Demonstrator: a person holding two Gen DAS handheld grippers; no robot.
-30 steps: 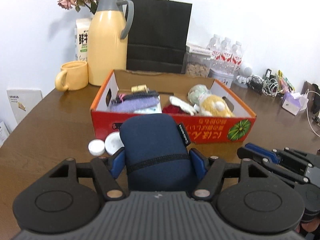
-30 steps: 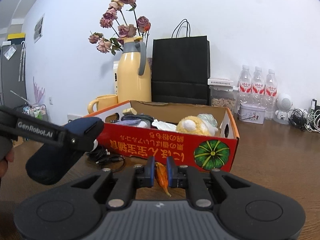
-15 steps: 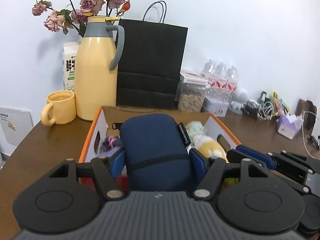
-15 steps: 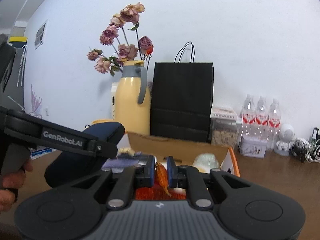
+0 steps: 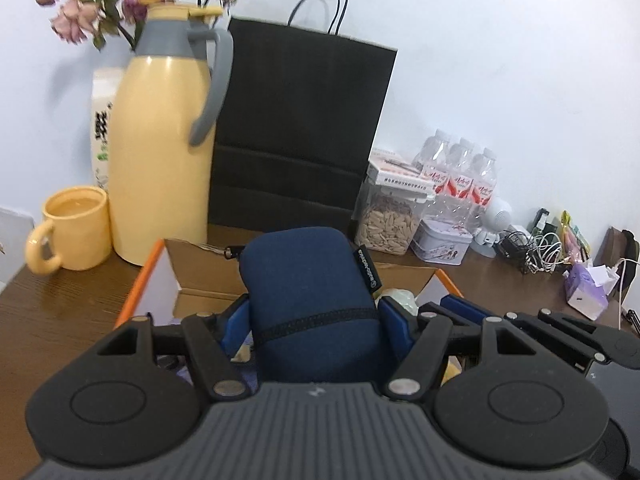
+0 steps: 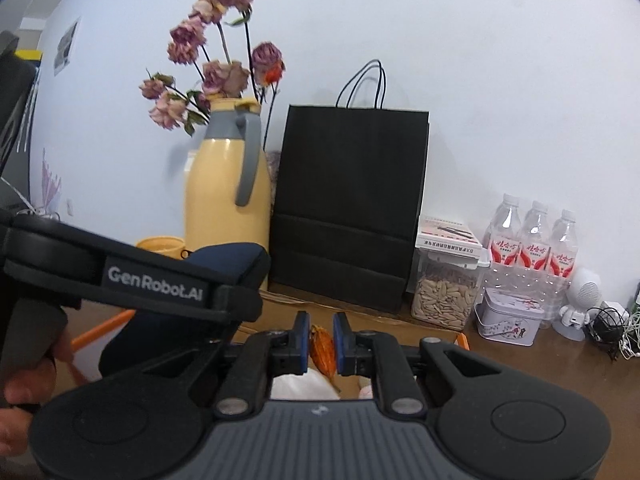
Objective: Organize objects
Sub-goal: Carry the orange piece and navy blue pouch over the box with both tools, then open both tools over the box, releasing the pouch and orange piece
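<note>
Clamping the navy pouch [image 5: 310, 300] across its width, the left gripper [image 5: 314, 322] carries it above the cardboard box [image 5: 146, 280], whose orange-edged rim shows just below the pouch. The blue pads press both flanks near the stitched seam, so the jaws stand fairly wide yet closed on the fabric. The right gripper [image 6: 321, 336] hangs over the same box, just to the right of the left one, its jaws nearly together and pinching a small orange piece [image 6: 321, 346], wrinkled like a dried leaf or wrapper; what it is exactly cannot be told. Beyond the box's far wall stand the yellow thermos [image 5: 160, 140] and the black paper bag [image 5: 300, 128].

The pouch looks soft, padded and light, likely to squash rather than slip, so a mid-body hold across the short side seems sound. The orange scrap looks thin, featherlight and probably brittle; a gentle pinch at its middle suits it, and a hard squeeze could crumble it.
</note>
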